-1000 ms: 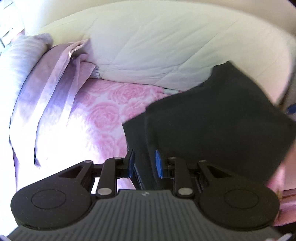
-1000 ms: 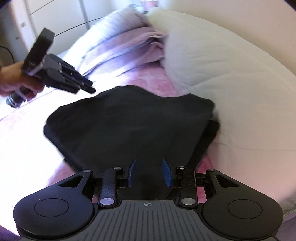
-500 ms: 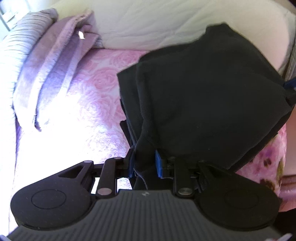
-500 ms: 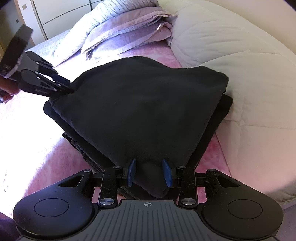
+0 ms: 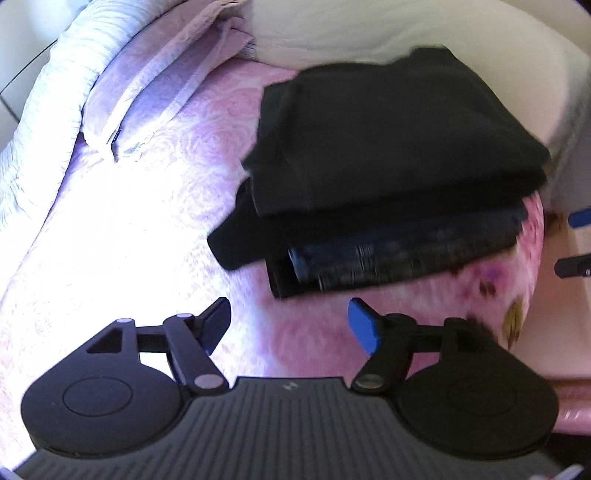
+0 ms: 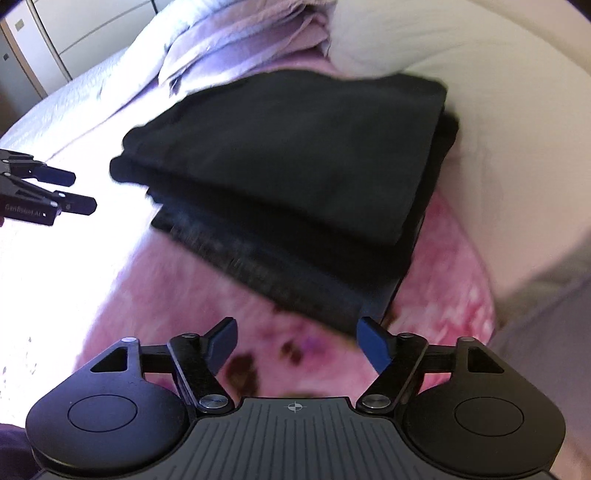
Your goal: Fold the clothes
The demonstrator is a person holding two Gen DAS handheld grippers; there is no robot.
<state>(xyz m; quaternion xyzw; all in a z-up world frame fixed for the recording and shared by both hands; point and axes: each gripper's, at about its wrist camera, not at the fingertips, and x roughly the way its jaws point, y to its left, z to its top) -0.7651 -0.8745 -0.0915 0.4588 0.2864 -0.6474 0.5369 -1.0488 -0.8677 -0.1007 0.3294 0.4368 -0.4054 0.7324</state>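
Note:
A folded black garment (image 5: pixel 388 140) lies on top of a stack of folded dark clothes (image 5: pixel 399 254) on the pink floral bedspread (image 5: pixel 177 192). The stack also shows in the right wrist view (image 6: pixel 295 155). My left gripper (image 5: pixel 290 325) is open and empty, just in front of the stack's near edge. My right gripper (image 6: pixel 297 343) is open and empty, in front of the stack's near corner. The left gripper also shows at the left edge of the right wrist view (image 6: pixel 74 192), its jaws apart.
A cream quilted duvet (image 5: pixel 369 29) is bunched behind and to the right of the stack. Lilac pillows (image 5: pixel 155 74) lie at the back left. White wardrobe doors (image 6: pixel 55 33) stand beyond the bed. The right gripper's tip (image 5: pixel 576 240) shows at the right edge.
Both grippers held the black garment by its edges and lowered it onto the stack. Both have now opened, let it go and drawn back.

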